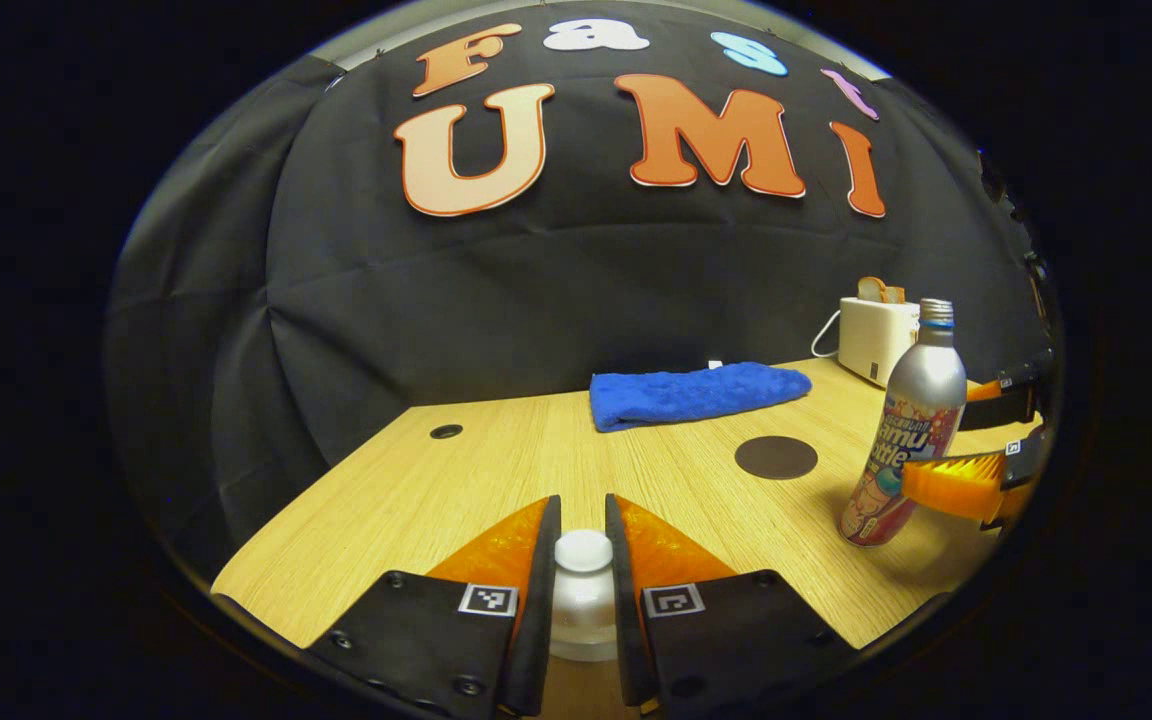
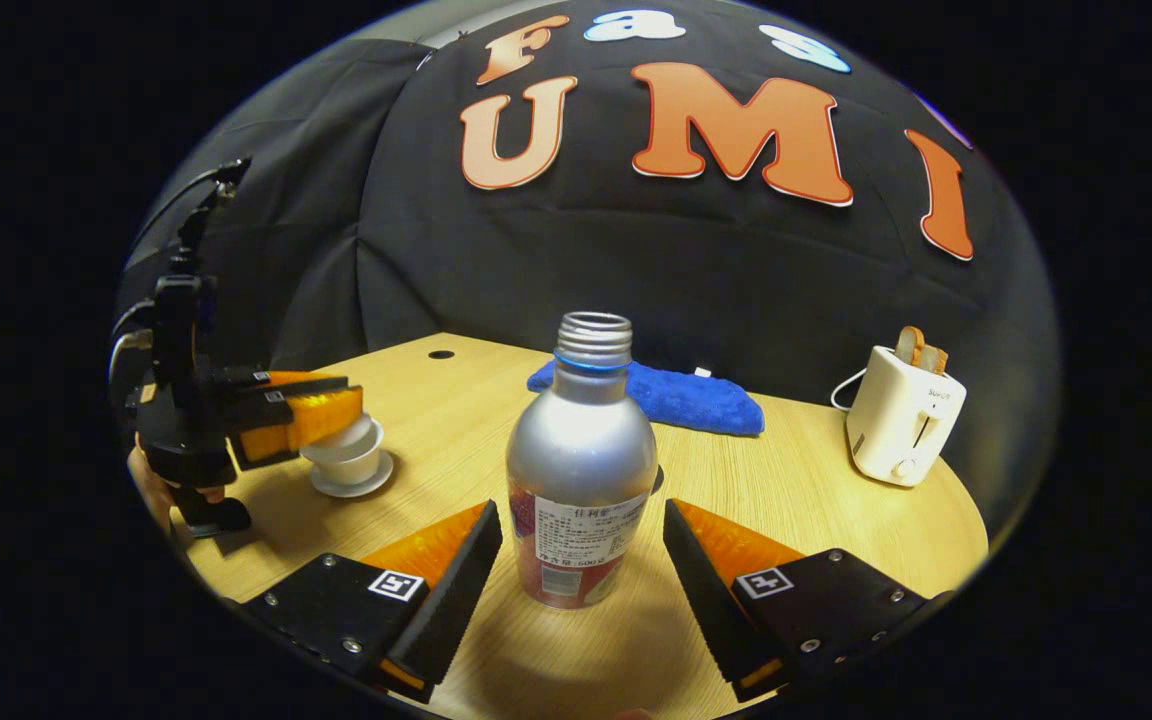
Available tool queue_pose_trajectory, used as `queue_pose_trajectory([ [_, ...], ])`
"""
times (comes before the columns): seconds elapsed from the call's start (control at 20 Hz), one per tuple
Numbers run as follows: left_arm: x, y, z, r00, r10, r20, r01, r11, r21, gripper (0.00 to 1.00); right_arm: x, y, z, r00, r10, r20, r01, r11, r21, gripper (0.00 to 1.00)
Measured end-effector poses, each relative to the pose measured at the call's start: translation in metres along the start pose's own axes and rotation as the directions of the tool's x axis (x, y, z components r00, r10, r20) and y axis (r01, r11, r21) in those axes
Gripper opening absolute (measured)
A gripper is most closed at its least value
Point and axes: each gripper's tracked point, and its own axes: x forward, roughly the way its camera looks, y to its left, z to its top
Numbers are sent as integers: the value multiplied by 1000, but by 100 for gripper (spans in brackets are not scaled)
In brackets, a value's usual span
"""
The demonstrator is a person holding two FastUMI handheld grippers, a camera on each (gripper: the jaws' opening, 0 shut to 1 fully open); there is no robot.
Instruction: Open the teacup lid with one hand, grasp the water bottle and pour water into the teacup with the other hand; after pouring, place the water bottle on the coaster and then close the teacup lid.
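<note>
The white teacup lid's knob sits between the orange fingers of my left gripper, which is shut on it. In the right gripper view that left gripper rests on top of the white teacup, which stands on its saucer. I cannot tell whether the lid is raised. A silver water bottle, uncapped, stands upright on the table. My right gripper is open around it, with a gap on each side. The bottle and a dark round coaster also appear in the left gripper view.
A folded blue towel lies at the back of the wooden table. A white toaster with bread in it stands at the back right. There is a small hole in the tabletop at the far left.
</note>
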Motion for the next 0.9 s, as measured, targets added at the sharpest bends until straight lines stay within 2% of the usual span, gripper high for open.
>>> queue_pose_trajectory([
  [0.15, -8, 9, 8, 1000, 20, 19, -20, 1000, -3, 32, 4, 3, -3, 1000, -6, -26, 5, 1000, -6, 96],
  [0.25, -13, 17, 10, 999, 32, 27, -32, 999, -10, 32, 7, 4, -7, 999, -19, -51, 19, 1000, -15, 92],
  [0.3, -16, 20, 11, 999, 37, 36, -36, 999, -18, 29, 8, 5, -9, 998, -22, -64, 22, 1000, -16, 83],
  [0.35, -19, 24, 12, 998, 42, 40, -41, 999, -23, 32, 9, 7, -12, 997, -26, -71, 25, 1000, -12, 86],
  [0.55, -32, 40, 11, 996, 71, 46, -70, 997, -41, 32, 14, 12, -13, 997, -19, -78, 20, 1000, 21, 82],
  [0.6, -34, 44, 10, 996, 79, 45, -77, 996, -45, 32, 14, 15, -11, 997, -22, -79, 24, 999, 34, 77],
  [0.65, -35, 50, 8, 995, 88, 45, -86, 995, -48, 32, 16, 17, -10, 997, -19, -80, 22, 999, 38, 80],
  [0.85, -39, 67, 3, 993, 112, 43, -108, 992, -71, 31, 13, 15, 5, 997, -32, -67, 32, 999, -1, 77],
  [0.9, -40, 70, 2, 993, 109, 35, -106, 991, -76, 31, 12, 13, 12, 997, -43, -61, 42, 999, -25, 72],
])
